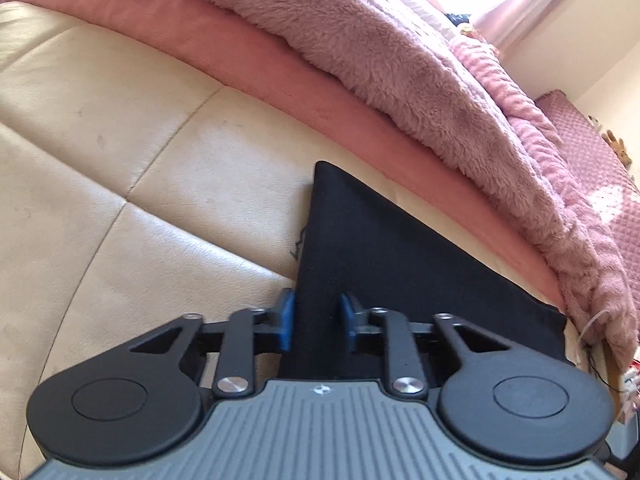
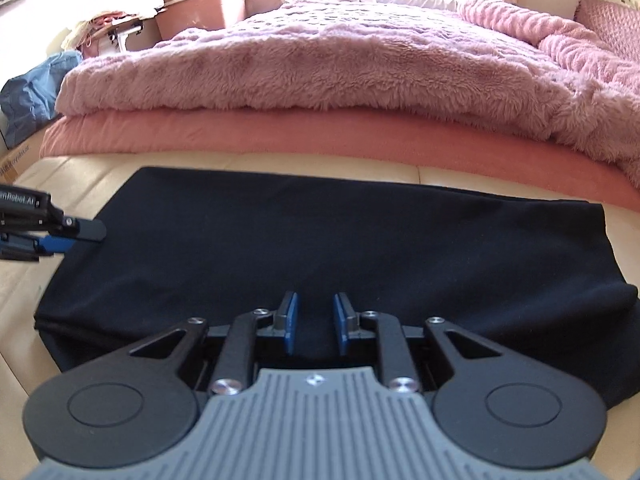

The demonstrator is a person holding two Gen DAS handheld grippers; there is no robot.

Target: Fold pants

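Note:
The black pants (image 2: 320, 240) lie folded flat in a wide band on a cream leather surface (image 2: 480, 178). My right gripper (image 2: 316, 320) is open, low over the near edge of the pants, with nothing between its blue pads. My left gripper (image 1: 316, 320) is open at the left end of the pants (image 1: 400, 264), its left pad off the cloth and its right pad over it. The left gripper also shows in the right wrist view (image 2: 72, 238), at the pants' left edge.
A fluffy pink blanket (image 2: 320, 76) on a salmon-pink quilt (image 2: 280, 136) lies just behind the pants. A brown bin (image 2: 204, 10), a blue bag (image 2: 32, 92) and piled items stand at the far left. The cream leather (image 1: 120, 160) extends left of the pants.

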